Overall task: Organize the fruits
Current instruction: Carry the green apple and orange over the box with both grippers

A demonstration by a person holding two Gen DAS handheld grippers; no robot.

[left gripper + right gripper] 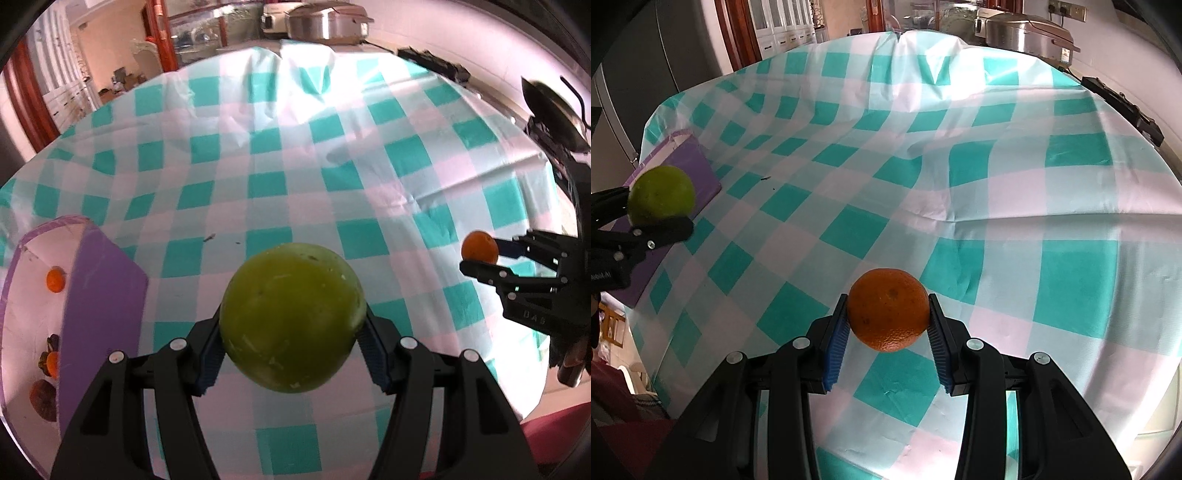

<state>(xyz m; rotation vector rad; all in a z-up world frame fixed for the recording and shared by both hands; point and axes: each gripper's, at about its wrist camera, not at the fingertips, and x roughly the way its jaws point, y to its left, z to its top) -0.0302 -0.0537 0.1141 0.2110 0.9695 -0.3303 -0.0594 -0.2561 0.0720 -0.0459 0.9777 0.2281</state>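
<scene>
Both views are bright and slightly washed out, with a pink-white cast over the checked tablecloth. Light seems to come from ahead of the grippers, where a pale glare whitens the cloth's far folds. Creases ahead cast soft grey shadows. The fisheye bends the cloth into a dome and darkens the corners into a black rim. The green fruit and orange close to the lenses look fairly sharp; the metal pot far ahead is soft and smeared
</scene>
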